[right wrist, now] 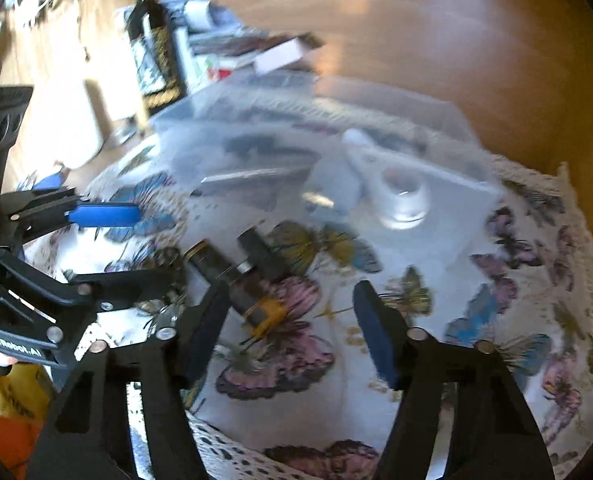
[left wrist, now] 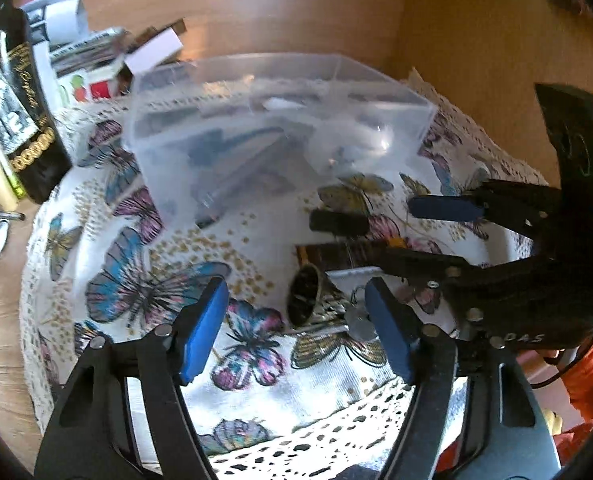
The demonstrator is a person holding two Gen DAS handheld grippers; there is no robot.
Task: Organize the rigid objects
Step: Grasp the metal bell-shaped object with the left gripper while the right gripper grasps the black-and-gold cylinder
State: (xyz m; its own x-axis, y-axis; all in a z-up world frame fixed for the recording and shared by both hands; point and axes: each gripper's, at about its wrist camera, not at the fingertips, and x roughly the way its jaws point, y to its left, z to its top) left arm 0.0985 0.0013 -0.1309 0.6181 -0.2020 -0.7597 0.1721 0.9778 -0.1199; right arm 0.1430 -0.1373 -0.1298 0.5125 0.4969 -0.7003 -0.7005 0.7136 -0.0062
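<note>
My left gripper (left wrist: 296, 332) and right gripper (right wrist: 292, 328) both gape, holding nothing. The dark cylinder with an amber end (right wrist: 236, 280) lies mid-frame, before the clear plastic box (right wrist: 416, 184). I'd straddle it squarely across its width before closing.

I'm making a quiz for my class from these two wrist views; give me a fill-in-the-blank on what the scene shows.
1. The clear bin rests on a cloth printed with ____.
2. The left gripper has its blue-padded fingers ____.
3. The right gripper holds ____.
4. The small brass bell lies on its ____.

Missing words: butterflies; open; nothing; side
</note>
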